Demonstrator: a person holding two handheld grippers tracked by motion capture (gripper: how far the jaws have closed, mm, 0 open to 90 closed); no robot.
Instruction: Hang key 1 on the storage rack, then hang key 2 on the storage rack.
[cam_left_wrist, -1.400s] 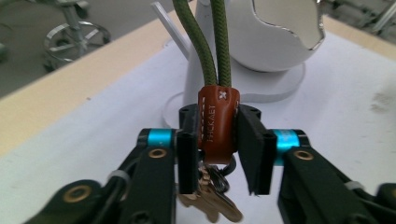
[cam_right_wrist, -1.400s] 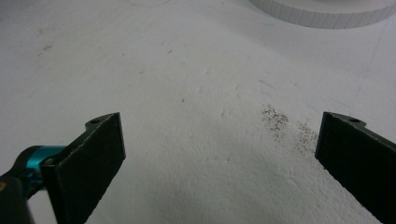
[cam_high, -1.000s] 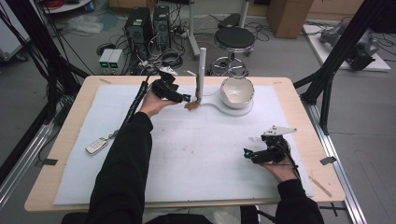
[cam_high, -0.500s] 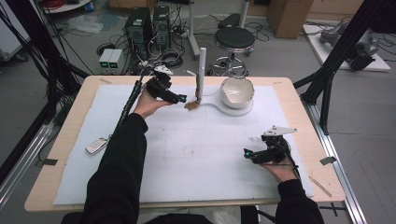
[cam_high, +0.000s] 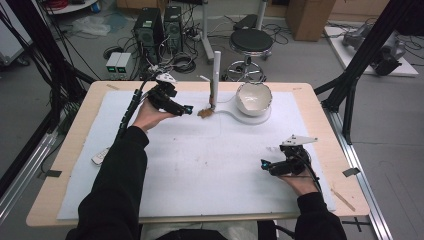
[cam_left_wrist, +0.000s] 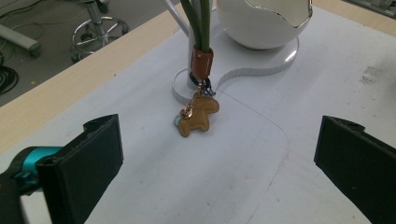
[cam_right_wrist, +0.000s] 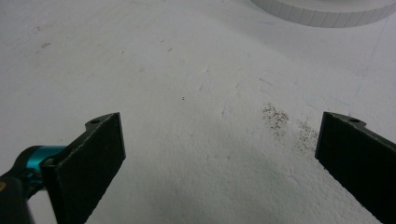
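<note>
In the high view the left gripper (cam_high: 187, 109) hangs near the bench's far edge, just short of the charm (cam_high: 205, 113) at the post (cam_high: 215, 80); the right gripper (cam_high: 263, 165) rests toward the near right corner, bare mat (cam_high: 210, 165) between. In the left gripper view its jaws, having just been opening, stand wide and empty, the charm (cam_left_wrist: 198, 116) lying on the mat beyond them beside the bowl (cam_left_wrist: 264, 23). In the right gripper view the jaws gape over bare mat (cam_right_wrist: 196, 116).

High view overhead, 2 gripper views low, sharing white mat (cam_high: 200, 165)
</note>
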